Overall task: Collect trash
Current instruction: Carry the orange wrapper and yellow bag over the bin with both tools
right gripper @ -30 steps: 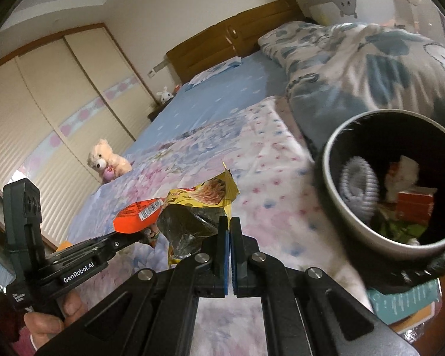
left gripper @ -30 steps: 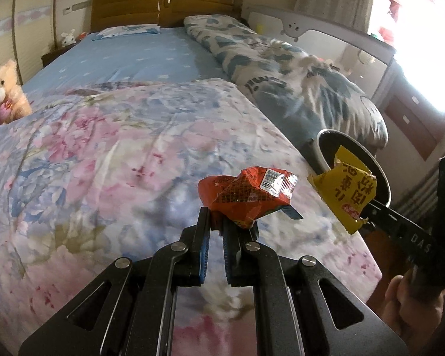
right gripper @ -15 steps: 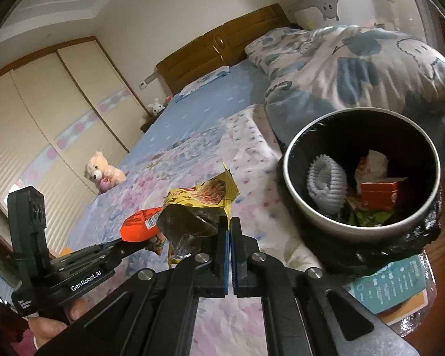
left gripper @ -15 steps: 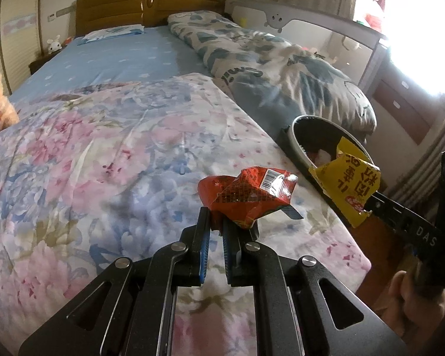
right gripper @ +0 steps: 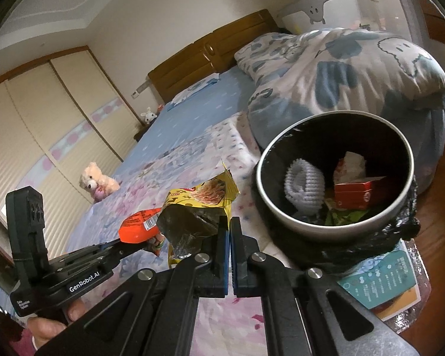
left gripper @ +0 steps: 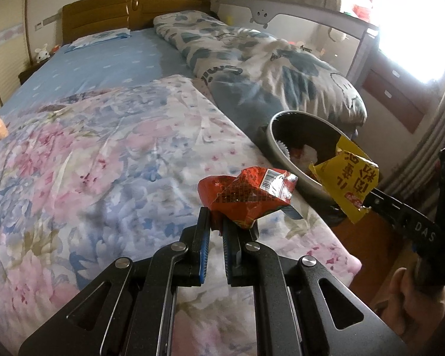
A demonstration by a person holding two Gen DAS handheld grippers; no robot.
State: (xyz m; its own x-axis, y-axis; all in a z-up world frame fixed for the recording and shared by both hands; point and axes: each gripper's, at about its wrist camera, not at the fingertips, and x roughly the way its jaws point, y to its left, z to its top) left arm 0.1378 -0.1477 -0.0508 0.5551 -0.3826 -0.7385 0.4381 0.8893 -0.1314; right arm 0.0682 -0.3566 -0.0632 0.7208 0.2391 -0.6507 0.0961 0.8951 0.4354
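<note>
My left gripper (left gripper: 217, 225) is shut on a crumpled red snack wrapper (left gripper: 247, 198) and holds it above the floral bedspread (left gripper: 103, 160). The red wrapper also shows in the right wrist view (right gripper: 139, 225). My right gripper (right gripper: 230, 225) is shut on a yellow snack bag (right gripper: 201, 198), which also shows in the left wrist view (left gripper: 348, 184), at the near rim of the round trash bin (right gripper: 308, 228). The bin (left gripper: 274, 142) has a black liner and holds several bits of trash. It stands at the bed's right edge.
A rolled blue-and-white quilt (left gripper: 267, 68) lies behind the bin. A teddy bear (right gripper: 96, 181) sits on the far left of the bed. A teal leaflet (right gripper: 379, 281) lies on the floor under the bin. A wooden headboard (left gripper: 133, 9) is at the back.
Both grippers have moved toward the trash bin with their wrappers still held. The bin now looks larger and closer in both views, and the yellow bag sits at its rim.
</note>
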